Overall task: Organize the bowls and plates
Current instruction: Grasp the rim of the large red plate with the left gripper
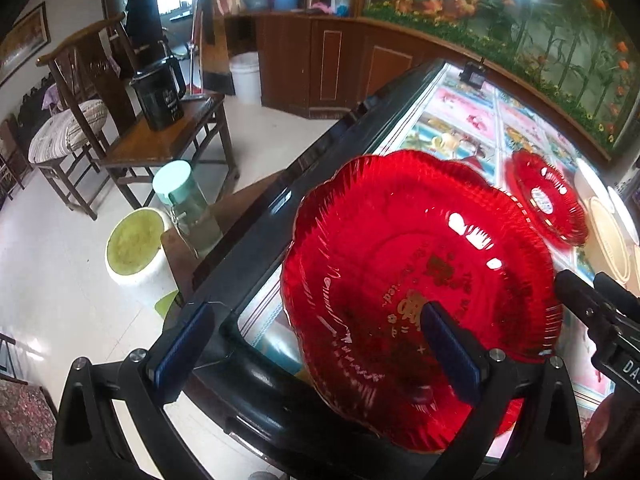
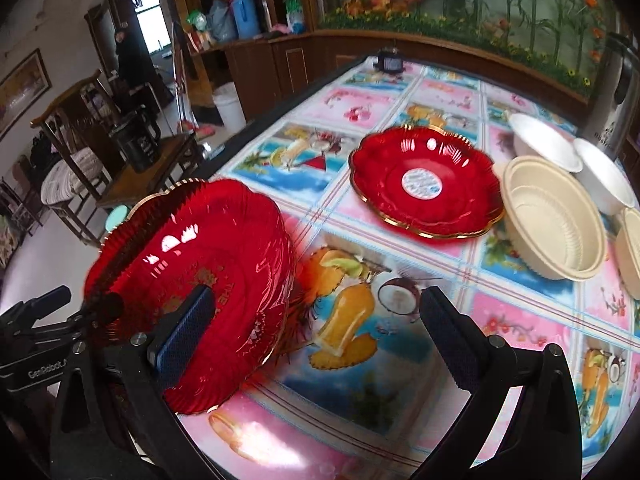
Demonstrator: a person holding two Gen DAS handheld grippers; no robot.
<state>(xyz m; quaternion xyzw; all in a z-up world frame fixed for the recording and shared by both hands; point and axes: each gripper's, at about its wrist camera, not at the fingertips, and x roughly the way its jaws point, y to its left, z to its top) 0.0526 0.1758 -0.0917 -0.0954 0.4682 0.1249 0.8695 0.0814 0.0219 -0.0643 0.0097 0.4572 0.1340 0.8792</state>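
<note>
Left wrist view: the left gripper (image 1: 320, 344) is spread wide, one pad over the tilted red plate (image 1: 416, 296), gripping nothing. A second red plate (image 1: 546, 196) lies flat at two o'clock.

Right wrist view: the right gripper (image 2: 316, 336) is also spread and empty, the glossy, scalloped, gold-lettered plate leaning at nine o'clock. Cream bowls (image 2: 556, 220) (partly nested) and white bowls (image 2: 544, 142) sit at two o'clock; I judge stacking barely begun.
</note>
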